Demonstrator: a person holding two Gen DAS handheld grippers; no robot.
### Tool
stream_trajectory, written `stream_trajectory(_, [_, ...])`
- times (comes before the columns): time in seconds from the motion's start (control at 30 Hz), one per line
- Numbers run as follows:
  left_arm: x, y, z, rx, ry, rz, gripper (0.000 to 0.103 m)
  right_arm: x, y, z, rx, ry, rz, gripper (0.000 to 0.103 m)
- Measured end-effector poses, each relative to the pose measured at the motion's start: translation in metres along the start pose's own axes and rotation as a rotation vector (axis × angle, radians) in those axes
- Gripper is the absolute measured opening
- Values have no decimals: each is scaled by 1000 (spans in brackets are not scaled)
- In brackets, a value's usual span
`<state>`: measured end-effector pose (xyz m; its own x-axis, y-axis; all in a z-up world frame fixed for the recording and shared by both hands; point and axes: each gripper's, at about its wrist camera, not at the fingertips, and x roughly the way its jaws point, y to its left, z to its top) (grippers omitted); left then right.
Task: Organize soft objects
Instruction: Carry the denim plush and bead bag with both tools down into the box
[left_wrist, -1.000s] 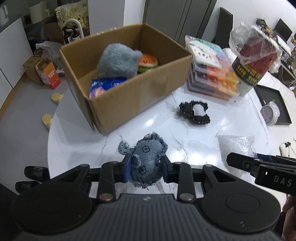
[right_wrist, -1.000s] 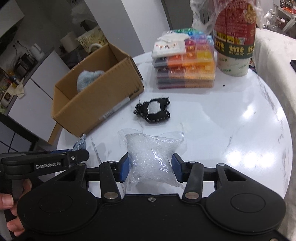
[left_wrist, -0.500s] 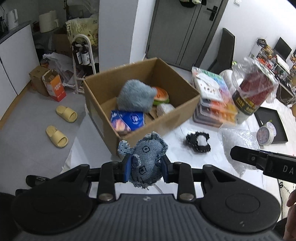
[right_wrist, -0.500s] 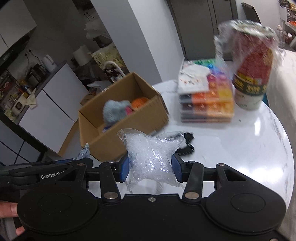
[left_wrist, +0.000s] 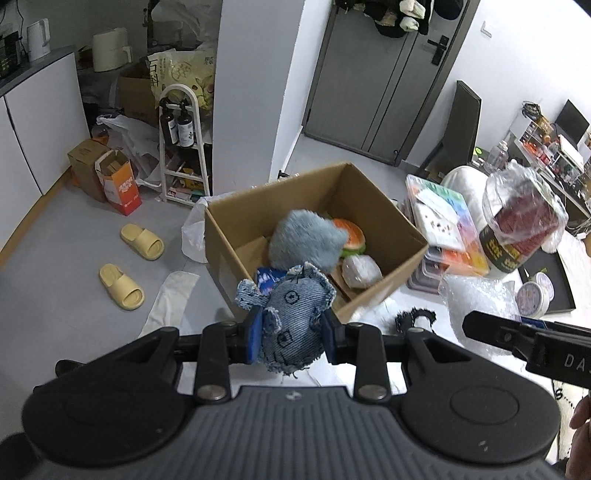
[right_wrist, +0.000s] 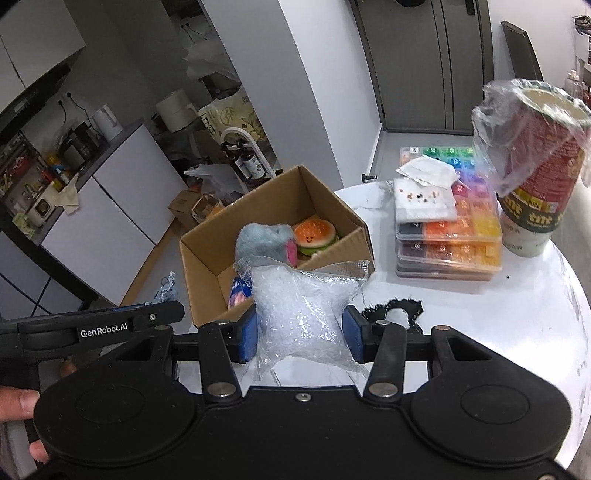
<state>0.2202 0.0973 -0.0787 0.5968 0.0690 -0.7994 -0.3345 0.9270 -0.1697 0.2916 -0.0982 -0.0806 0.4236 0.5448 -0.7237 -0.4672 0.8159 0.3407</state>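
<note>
- Above the near edge of the tabletop (right_wrist: 517, 332), the left gripper (left_wrist: 291, 334) squeezes a denim toy (left_wrist: 291, 314) between its jaws.
- Beside it, the right gripper (right_wrist: 301, 332) pinches a clear bag (right_wrist: 303, 317) of white bits.
- Both hang in the air near the open cardboard box (left_wrist: 369, 206), which holds a gray plush (left_wrist: 304, 243) and a burger toy (right_wrist: 314, 234).
- A black fuzzy thing (right_wrist: 395, 310) lies on the tabletop by the box.
- I think the slippery bag could slide out and miss the box.
</note>
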Motion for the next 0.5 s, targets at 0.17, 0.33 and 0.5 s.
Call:
stream_trajectory(0.17, [2, 7, 13, -5, -5, -1, 32, 4, 4, 8, 0, -2, -6, 46])
stream_trajectory(0.33, [10, 16, 27, -20, -5, -6, 32, 8, 8, 15, -4, 1, -12, 46])
stream_trajectory(0.5, [21, 23, 39, -30, 0, -4, 32, 15, 13, 22, -15, 14, -21, 46])
